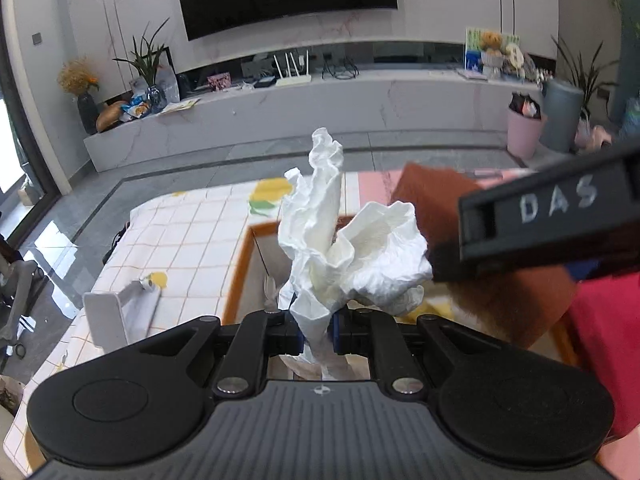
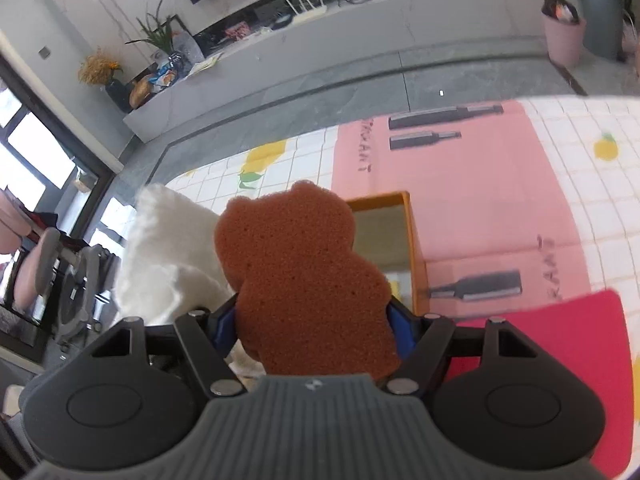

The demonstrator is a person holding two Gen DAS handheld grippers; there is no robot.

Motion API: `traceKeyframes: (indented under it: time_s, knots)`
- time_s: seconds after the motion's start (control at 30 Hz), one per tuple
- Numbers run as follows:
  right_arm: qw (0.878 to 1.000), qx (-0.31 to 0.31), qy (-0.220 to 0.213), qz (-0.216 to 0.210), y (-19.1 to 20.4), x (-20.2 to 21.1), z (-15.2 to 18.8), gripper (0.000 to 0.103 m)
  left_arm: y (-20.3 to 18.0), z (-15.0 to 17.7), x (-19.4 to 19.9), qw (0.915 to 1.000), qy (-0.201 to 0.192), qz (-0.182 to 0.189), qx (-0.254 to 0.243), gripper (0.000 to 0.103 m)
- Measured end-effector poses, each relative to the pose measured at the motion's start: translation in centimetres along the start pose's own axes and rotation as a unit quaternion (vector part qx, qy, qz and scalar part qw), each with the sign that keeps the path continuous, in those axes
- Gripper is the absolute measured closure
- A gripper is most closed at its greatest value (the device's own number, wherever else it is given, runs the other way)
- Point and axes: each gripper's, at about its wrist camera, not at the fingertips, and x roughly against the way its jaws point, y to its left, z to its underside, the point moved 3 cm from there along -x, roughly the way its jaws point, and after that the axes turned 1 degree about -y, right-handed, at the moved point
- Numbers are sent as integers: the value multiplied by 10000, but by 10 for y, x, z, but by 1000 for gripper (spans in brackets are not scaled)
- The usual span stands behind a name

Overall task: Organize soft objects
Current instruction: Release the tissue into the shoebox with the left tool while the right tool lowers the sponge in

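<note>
softly crumpled tissue (image 1: 352, 248), porous bear-shaped sponge (image 2: 308, 280)

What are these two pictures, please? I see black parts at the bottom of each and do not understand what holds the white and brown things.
A person carries two hand-held grippers, each with a camera looking along its fingers. The left gripper is shut on a crumpled white tissue. The right gripper clamps a brown bear-shaped sponge. Below lie a checked tablecloth, a pink mat, a red board and an orange-rimmed tray.
</note>
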Motion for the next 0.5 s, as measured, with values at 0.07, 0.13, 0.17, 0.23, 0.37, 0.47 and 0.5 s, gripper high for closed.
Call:
traceKeyframes:
  time_s: [0.07,0.13,0.17,0.23,0.37,0.47,0.5]
  knots:
    - [10000,-40,41,19,-5,-4,-2,32,0,4,-8,9998,151,-107,-43,87]
    - [10000,-61,52,36,-10,-8,-3,32,0,6,-12,9995,281,-165,-41,81]
    - [10000,-60,51,16,-11,-9,-3,32,0,6,-11,9994,278,-183,-41,78]
    - [10000,-66,46,-51,-13,-11,-4,32,1,6,-2,9996,160,-231,-103,61]
    - [9999,78,91,-40,-9,-8,-4,32,2,-4,25,9995,18,-205,-221,25]
    - [9999,80,105,-15,-8,-5,-6,32,7,-9,44,9989,-227,-357,-213,17]
    - [9999,97,98,-1,-6,-3,-6,32,10,-10,46,9987,-218,-404,-221,16]
